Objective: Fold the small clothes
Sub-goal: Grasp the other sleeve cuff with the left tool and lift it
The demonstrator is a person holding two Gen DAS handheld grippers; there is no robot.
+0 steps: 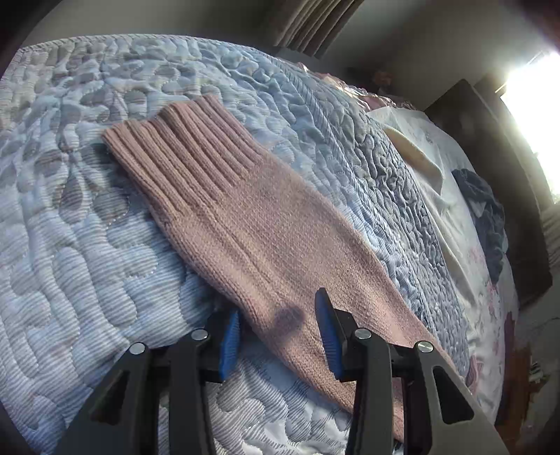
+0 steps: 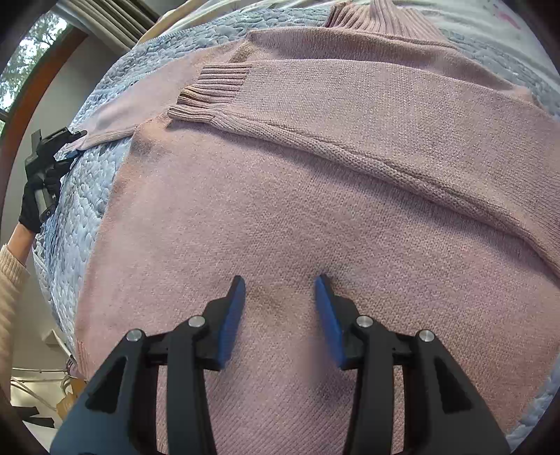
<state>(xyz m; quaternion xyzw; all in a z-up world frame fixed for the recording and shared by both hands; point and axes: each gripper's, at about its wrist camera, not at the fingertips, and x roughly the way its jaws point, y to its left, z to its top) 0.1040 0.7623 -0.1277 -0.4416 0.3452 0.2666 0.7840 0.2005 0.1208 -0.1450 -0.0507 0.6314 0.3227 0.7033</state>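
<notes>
You are working on a bed covered by a pale blue quilted bedspread [image 1: 87,245], with curtains [image 1: 315,24] and a bright window [image 1: 532,105] beyond it. The pink knit sweater [image 2: 280,210] lies flat on the quilt, one sleeve [image 2: 350,105] folded across its body. Your left gripper [image 1: 278,336] straddles the other, outstretched sleeve [image 1: 245,217], fingers apart. Your right gripper [image 2: 280,315] hovers over the sweater's body, fingers likewise spread, holding nothing.

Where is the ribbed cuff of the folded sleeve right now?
In the right wrist view, the ribbed cuff lies upper left on the pink knitted sweater, its sleeve folded across the chest, well ahead of the right gripper.
</notes>
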